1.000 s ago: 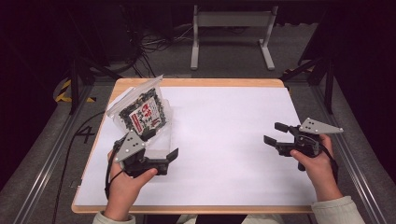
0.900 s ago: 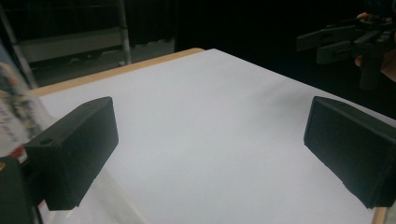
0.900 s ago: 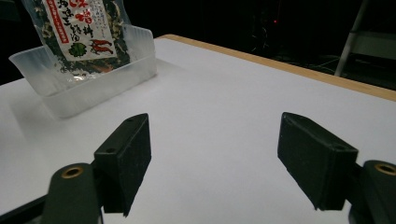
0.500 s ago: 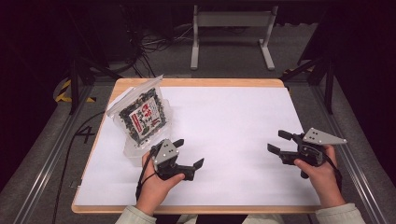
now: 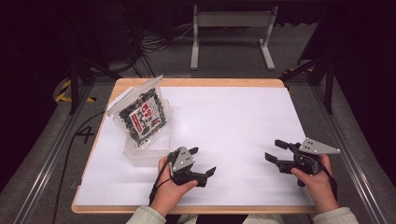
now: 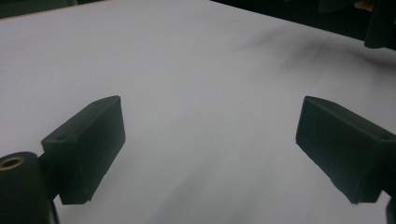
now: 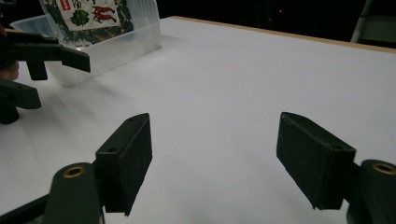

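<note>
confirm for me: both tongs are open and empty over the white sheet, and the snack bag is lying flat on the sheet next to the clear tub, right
Not quite. Both the left tongs and right tongs are open and empty, but the snack bag stands leaning inside the clear tub, not flat beside it. The high view shows this.

My left tool (image 5: 201, 161) has swung away from the snack bag (image 5: 143, 114) and moved right along the worktop's (image 5: 233, 116) near edge, toward the middle. My right tool (image 5: 277, 151) has dropped back toward me, jaws spread as before.
</note>
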